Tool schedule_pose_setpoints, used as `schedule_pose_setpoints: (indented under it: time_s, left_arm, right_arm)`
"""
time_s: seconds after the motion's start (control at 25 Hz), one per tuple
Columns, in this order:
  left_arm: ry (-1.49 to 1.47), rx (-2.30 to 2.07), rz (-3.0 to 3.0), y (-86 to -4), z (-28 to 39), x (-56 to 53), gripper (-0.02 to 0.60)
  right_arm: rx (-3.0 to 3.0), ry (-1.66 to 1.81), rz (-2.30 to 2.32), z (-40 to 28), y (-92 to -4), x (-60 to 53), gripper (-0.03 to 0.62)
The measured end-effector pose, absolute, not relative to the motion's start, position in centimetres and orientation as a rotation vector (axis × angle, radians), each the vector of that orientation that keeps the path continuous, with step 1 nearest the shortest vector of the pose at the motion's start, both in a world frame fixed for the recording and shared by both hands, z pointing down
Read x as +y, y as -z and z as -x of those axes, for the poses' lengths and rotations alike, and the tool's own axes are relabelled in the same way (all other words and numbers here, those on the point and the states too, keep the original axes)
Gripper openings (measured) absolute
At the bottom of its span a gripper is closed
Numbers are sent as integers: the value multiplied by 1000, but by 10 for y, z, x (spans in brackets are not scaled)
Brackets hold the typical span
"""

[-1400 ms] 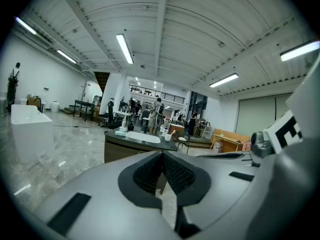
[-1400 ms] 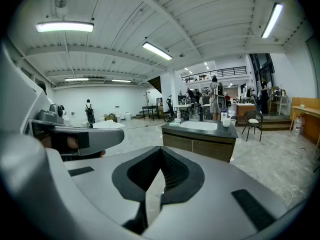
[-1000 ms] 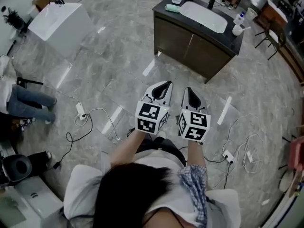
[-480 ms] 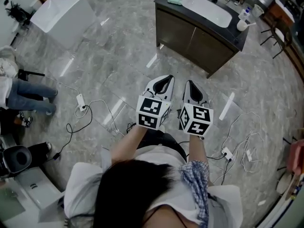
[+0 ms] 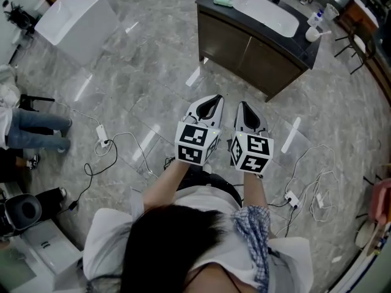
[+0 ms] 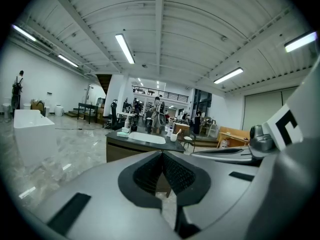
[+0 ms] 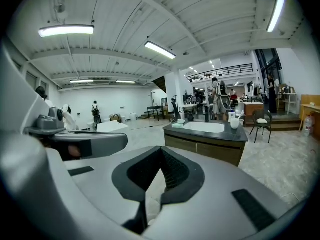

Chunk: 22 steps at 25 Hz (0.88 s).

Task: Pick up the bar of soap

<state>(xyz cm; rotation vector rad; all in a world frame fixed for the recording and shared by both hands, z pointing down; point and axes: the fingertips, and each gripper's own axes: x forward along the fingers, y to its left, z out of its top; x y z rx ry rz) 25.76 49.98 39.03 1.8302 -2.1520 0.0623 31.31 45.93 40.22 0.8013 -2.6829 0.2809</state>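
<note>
Grey shiny floor lies between the person and the dark surface (image 5: 247, 26) with the white sink (image 5: 267, 14), so the job has not started yet. The left tongs (image 5: 211, 105) and the right tongs (image 5: 245, 110) are both pinched shut with nothing in them. The soap (image 5: 223, 0) is a small pale green bar lying flat on the left end of the surface, far from both tongs.

Pale green soap (image 5: 223, 0), dark brown cabinet (image 5: 244, 57)
</note>
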Motion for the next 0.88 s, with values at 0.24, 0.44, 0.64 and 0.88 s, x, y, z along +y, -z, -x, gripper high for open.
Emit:
schedule_pose_setpoints:
  time_s: [0.24,0.44,0.64,0.88]
  left_arm:
    - [-55,-2131,-1846,-396,-229,468,11]
    - [-87,-2135,-1855,-400,-194,443,11]
    - [-67,-2085,-1846,-404,-158,417,11]
    - [-44,-2111,-1864,-388,-118,390,11]
  right_arm:
    - [-2670,-265,-799,-282,-407,433,14]
    - [-2672,-250,-806,-246,-405,403,14]
    - [-2663,-239,-804,-203,-407,379,14]
    - [-2660,-223,-814,-164,-395,353,14]
